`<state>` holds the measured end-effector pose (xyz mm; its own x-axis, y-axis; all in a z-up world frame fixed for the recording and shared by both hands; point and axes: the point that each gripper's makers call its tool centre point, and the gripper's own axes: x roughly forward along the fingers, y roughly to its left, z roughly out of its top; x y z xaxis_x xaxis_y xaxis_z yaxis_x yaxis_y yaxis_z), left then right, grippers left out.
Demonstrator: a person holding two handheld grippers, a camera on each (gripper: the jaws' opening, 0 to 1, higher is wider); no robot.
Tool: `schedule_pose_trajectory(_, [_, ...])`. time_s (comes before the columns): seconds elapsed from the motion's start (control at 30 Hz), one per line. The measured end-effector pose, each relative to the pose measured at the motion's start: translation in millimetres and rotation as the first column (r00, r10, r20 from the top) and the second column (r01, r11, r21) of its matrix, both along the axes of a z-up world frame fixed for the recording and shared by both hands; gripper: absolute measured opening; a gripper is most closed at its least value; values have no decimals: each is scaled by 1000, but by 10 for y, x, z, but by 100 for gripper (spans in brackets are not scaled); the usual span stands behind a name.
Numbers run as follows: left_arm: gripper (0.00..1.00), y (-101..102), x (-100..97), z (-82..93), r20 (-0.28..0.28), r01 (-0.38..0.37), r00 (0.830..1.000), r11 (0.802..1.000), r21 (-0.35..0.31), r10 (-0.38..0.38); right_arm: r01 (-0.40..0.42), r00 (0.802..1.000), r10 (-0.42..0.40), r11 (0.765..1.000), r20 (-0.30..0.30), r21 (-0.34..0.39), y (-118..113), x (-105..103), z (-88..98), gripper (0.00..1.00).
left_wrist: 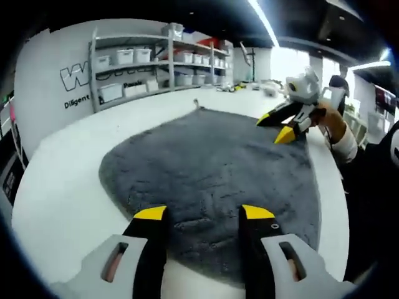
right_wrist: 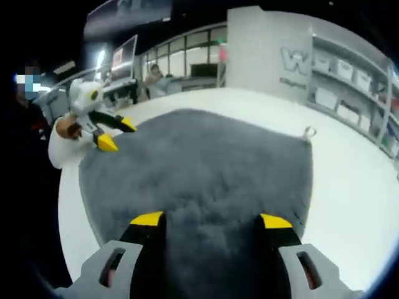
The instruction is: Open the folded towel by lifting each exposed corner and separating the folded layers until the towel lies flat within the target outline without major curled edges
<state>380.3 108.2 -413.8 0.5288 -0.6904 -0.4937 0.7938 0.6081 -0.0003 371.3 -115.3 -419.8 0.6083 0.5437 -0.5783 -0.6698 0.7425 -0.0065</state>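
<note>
1. Left gripper (left_wrist: 204, 213), left gripper view: yellow-tipped jaws spread apart, nothing between them, poised over the near edge of the grey towel (left_wrist: 212, 168).
2. Right gripper (right_wrist: 211, 219), right gripper view: jaws likewise spread and holding nothing, above the towel's (right_wrist: 199, 168) near edge.
3. In the left gripper view the right gripper appears at 2 o'clock, jaws parted, a hand (left_wrist: 329, 118) behind it, over the towel's far right edge.
4. In the right gripper view the left gripper appears at 10 o'clock, jaws parted, over the towel's left edge.
5. Towel: opened out and lying flat on the white table (left_wrist: 62, 193); pile mildly rumpled near the left gripper's jaws. A small hanging loop (right_wrist: 308, 131) sits at the far corner, at 2 o'clock in the right gripper view.
6. Surface: bare white tabletop borders the towel on all visible sides.
7. Room: metal shelving (left_wrist: 159, 62) with white bins at 11 o'clock in the left gripper view, against a white wall bearing partial lettering; ceiling strip lights (left_wrist: 265, 22) at 1 o'clock. Right gripper view shows windows and a monitor (right_wrist: 124, 53) at 11 o'clock.
</note>
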Motion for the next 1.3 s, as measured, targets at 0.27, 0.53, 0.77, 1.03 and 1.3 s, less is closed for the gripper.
schedule_pose_trajectory(0.27, [39,22,6,2,-3,-13,1000,1000,1,13,6,1000,-6,1000,-1,-8,10,-25,-6,56])
schedule_pose_trajectory(0.53, [36,60,4,3,-7,-23,1000,1000,8,23,5,1000,-5,1000,-2,-8,45,-24,-6,55])
schedule_pose_trajectory(0.77, [36,188,10,5,-16,-43,999,999,20,43,-13,1000,13,1000,0,-4,188,-52,-9,51])
schedule_pose_trajectory(1.03, [36,323,-1,1,-27,-66,997,997,32,67,-11,1000,11,1000,4,0,297,-47,-1,51])
schedule_pose_trajectory(1.3, [37,453,-20,1,-37,-78,996,996,37,80,-12,1000,12,1000,10,6,417,-58,4,51])
